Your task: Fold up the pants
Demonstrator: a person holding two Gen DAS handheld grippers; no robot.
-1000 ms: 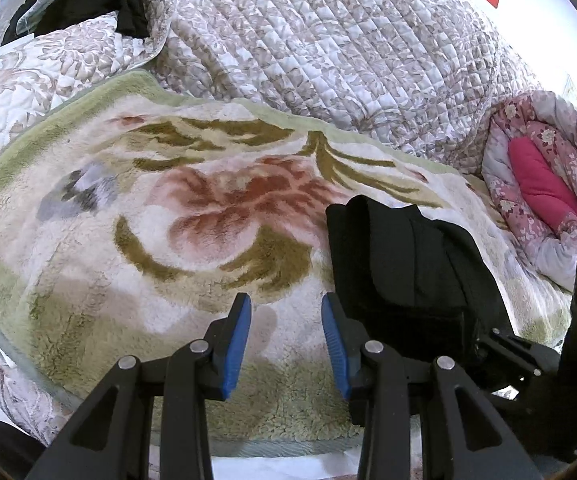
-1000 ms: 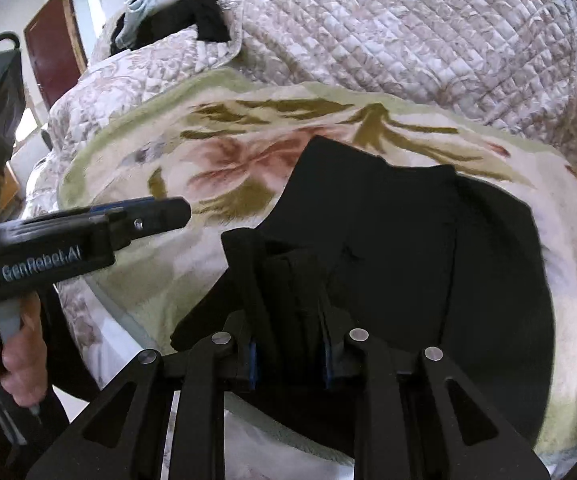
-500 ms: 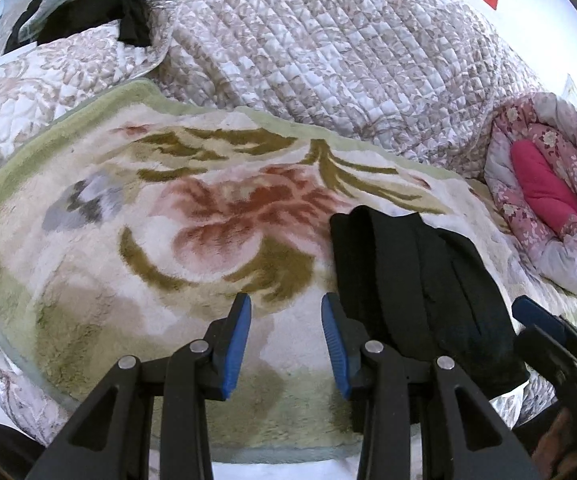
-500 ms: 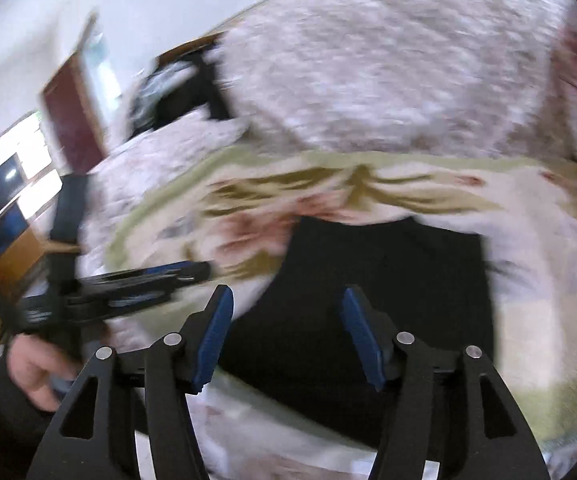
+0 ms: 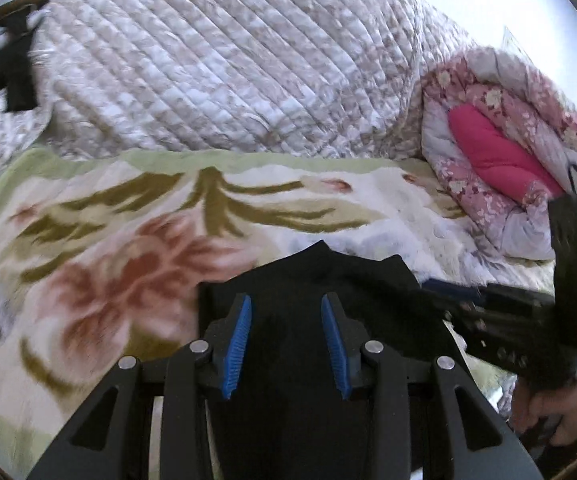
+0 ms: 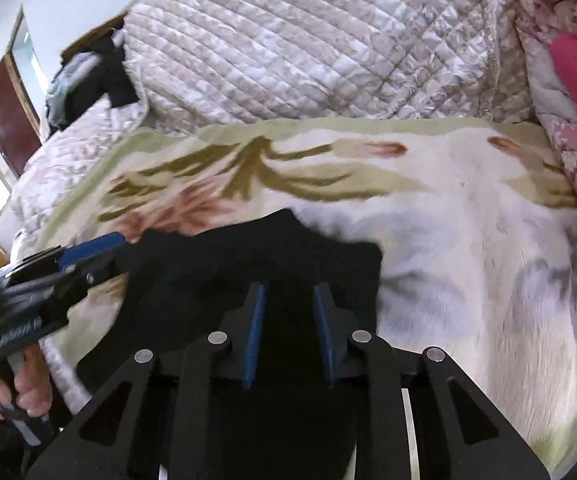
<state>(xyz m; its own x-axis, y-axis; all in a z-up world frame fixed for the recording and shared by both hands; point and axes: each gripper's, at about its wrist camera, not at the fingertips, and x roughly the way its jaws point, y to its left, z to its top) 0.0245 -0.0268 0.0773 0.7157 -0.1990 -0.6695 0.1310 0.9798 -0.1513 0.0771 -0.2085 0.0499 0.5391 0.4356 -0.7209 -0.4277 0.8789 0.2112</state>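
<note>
The black pants [image 5: 320, 280] lie folded into a compact stack on the floral blanket [image 5: 100, 248] near the bed's front edge; they also show in the right wrist view [image 6: 248, 252]. My left gripper [image 5: 286, 304] is open, its blue-padded jaws spread over the stack with nothing between them. My right gripper [image 6: 290, 292] is open too, over the same stack from the right side. The right gripper shows at the right of the left wrist view [image 5: 488, 304]; the left gripper shows at the left of the right wrist view [image 6: 80, 256].
A quilted cream bedspread [image 5: 228, 64] is heaped behind the blanket. A pink flowered quilt roll [image 5: 500, 152] lies at the right. Dark clothes [image 6: 88, 76] sit at the back left. A brown door [image 6: 8, 120] stands far left.
The right gripper let go of the pants fold and opened. The left gripper swung right from beside the stack to directly over it. The pants now lie in a smaller stack.
</note>
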